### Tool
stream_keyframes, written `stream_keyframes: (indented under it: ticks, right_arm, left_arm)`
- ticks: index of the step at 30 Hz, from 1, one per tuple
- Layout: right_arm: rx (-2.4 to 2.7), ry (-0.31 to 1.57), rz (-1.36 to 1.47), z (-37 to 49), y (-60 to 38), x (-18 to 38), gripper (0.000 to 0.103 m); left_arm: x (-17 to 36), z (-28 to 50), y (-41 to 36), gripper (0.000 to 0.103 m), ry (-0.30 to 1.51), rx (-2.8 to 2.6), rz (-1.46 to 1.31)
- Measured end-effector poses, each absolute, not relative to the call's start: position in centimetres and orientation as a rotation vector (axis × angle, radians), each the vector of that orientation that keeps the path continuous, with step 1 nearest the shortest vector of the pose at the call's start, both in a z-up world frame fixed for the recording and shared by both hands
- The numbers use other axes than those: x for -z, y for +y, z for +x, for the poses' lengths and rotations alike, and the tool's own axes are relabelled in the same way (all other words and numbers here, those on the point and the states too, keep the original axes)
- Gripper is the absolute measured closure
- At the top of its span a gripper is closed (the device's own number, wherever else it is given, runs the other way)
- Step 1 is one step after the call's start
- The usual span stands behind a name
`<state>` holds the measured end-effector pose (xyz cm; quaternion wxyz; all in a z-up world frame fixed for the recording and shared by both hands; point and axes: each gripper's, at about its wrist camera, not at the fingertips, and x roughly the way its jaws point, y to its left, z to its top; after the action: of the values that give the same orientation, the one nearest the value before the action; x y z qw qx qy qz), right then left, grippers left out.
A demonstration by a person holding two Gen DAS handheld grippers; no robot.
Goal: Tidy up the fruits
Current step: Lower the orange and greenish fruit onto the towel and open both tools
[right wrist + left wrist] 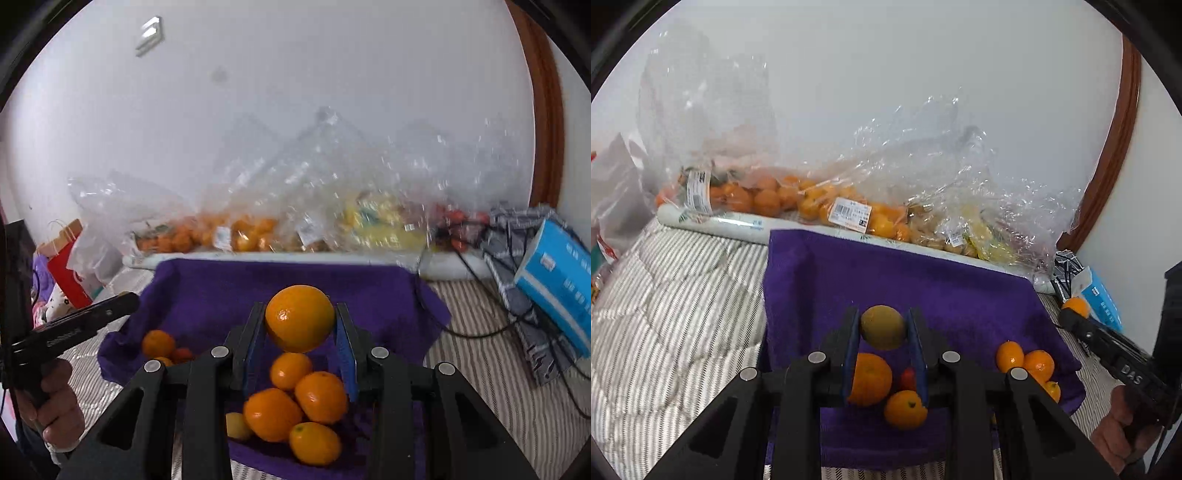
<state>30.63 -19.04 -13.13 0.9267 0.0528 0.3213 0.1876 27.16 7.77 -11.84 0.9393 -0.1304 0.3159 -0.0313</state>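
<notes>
**Striped bed, purple cloth, a fruit in each tool**

Striped bedding (676, 314) carries a purple cloth (923, 288), and above it the left tool (882, 326) pinches a greenish-brown fruit (882, 326). Loose oranges (870, 378) lie on the cloth just beneath. Over to the right tool (300, 318): it's clamped on a big orange (300, 318), with an orange pile (295, 402) on the cloth below. Farther back, clear bags of fruit (820, 203) line the white wall (886, 74).

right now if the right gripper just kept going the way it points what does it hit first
Likely the bare purple towel past the orange the right gripper is shut on; beyond that, the white roll and bagged fruit. Depth is unclear.
</notes>
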Motion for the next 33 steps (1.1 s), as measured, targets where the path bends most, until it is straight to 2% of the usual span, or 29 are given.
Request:
stream_keyframes:
  ticks: [17,33]
  right_arm:
    - [-0.31,0.766,0.064,32.6,-18.1,17.1,0.067]
    - [-0.3,0.741,0.042,32.0,-18.0,16.7,0.066]
  left_arm:
    - [14.5,28.2,5.9,0.079,0.699,0.089,-0.216]
    - [14.8,28.1,5.8,0.078,0.683,0.089,-0.222]
